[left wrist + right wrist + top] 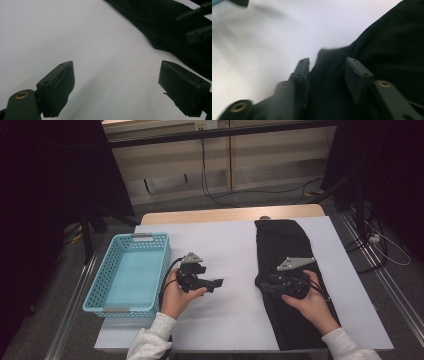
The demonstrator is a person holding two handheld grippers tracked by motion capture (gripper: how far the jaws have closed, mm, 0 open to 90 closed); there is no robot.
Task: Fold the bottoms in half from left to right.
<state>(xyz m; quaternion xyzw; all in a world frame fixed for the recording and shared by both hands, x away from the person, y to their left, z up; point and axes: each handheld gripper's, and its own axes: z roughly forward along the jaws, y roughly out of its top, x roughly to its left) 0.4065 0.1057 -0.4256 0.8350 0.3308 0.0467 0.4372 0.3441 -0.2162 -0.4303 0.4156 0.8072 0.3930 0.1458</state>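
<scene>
A long black cloth (282,245) lies flat down the right half of the white table cover (225,245). My right gripper (265,285) rests on the cloth's left edge, pointing left. Along its own jaws in the right gripper view, my right gripper (328,67) stands partly open, with a raised fold of the black cloth (392,50) between the jaws and the pads not pressing on it. My left gripper (216,283) is held over the bare cover in the middle, pointing right. In the left gripper view my left gripper (115,82) is wide open with nothing in it, and the cloth (155,22) lies beyond.
A light blue plastic basket (165,255) stands at the table's left side, with nothing in it. The white cover between basket and cloth is bare. Beyond the table's far edge are cables on the floor and dark stands.
</scene>
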